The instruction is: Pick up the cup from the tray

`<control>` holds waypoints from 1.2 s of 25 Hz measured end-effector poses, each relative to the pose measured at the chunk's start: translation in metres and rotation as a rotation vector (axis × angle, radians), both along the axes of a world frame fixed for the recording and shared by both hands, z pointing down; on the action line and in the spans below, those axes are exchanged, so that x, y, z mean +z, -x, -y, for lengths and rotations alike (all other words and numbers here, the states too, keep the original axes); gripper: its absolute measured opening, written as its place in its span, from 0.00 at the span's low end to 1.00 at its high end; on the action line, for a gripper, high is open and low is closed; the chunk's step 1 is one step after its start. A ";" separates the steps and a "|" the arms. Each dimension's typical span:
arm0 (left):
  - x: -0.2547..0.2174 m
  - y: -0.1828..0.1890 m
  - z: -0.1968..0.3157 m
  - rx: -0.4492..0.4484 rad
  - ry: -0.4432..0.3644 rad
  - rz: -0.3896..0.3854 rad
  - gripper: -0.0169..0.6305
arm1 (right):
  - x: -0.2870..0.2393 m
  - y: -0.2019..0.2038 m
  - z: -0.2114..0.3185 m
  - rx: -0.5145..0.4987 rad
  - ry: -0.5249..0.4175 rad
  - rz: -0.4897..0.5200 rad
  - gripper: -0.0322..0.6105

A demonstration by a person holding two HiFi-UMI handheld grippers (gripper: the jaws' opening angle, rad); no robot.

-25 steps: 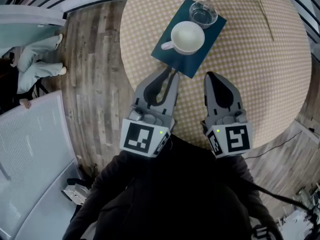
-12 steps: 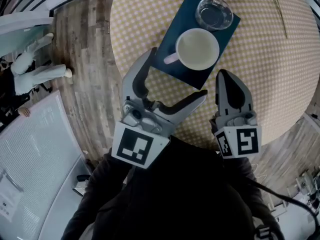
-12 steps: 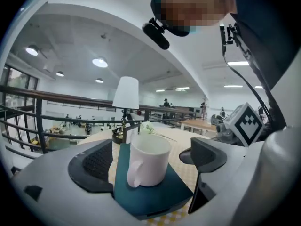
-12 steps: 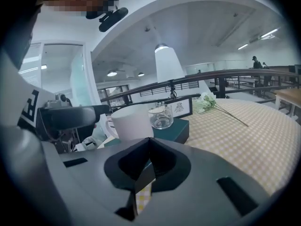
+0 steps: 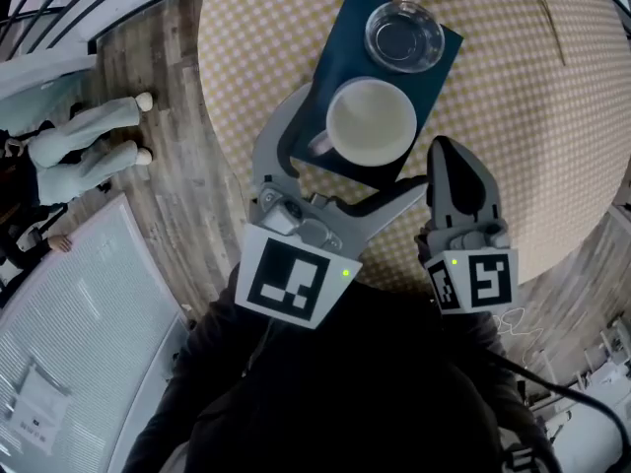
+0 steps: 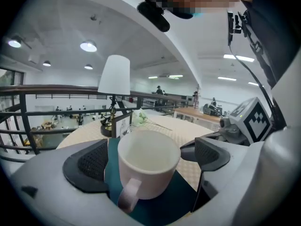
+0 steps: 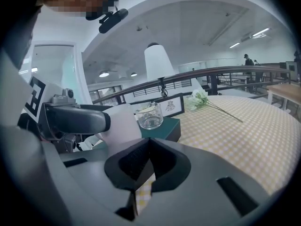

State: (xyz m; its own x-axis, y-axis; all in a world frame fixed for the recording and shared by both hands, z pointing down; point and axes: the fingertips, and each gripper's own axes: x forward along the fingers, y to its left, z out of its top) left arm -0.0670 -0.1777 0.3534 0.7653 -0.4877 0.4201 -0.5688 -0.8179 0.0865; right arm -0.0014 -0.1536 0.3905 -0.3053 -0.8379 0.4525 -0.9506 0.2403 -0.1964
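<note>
Head view: the round checked table (image 5: 552,146) filled the upper right of the frame; a dark teal tray (image 5: 345,42) lay on it at upper centre, with a clear glass (image 5: 404,37) on its far end and the white cup (image 5: 372,121) on its near end, handle toward the left; the left gripper (image 5: 360,144) sat at centre, its jaws having just been opening and now spread wide on either side of the cup without pressing it; the right gripper (image 5: 452,151) lay to the right of the cup, jaws together and empty.

Left gripper view: the cup (image 6: 149,173) stood upright at lower centre between the two dark pads (image 6: 91,161), a gap showing on each side, handle toward the camera; the tray (image 6: 112,178) showed beneath it; a white-shaded lamp (image 6: 114,74) rose behind at upper left.

Right gripper view: the right gripper's (image 7: 149,159) pads met at lower centre with nothing between them; the cup (image 7: 121,121) stood at centre left beside one jaw of the left gripper; the glass (image 7: 150,116) sat on the tray (image 7: 167,126) just beyond; flowers (image 7: 200,100) lay on the table further right.
</note>
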 end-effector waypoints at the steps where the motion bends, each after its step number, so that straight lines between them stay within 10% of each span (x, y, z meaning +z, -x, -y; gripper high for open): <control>1: 0.000 -0.001 0.003 0.002 -0.003 0.003 0.89 | -0.001 -0.001 0.001 0.008 0.002 -0.002 0.06; 11: -0.025 -0.033 -0.015 0.029 -0.030 0.047 0.88 | -0.035 -0.037 -0.022 0.055 0.014 -0.011 0.06; 15: -0.002 -0.053 -0.015 -0.001 -0.052 0.059 0.72 | -0.007 -0.061 -0.025 0.060 0.017 0.011 0.06; 30: 0.018 -0.004 0.013 -0.096 -0.096 0.057 0.70 | 0.014 -0.032 -0.011 0.031 -0.020 0.034 0.06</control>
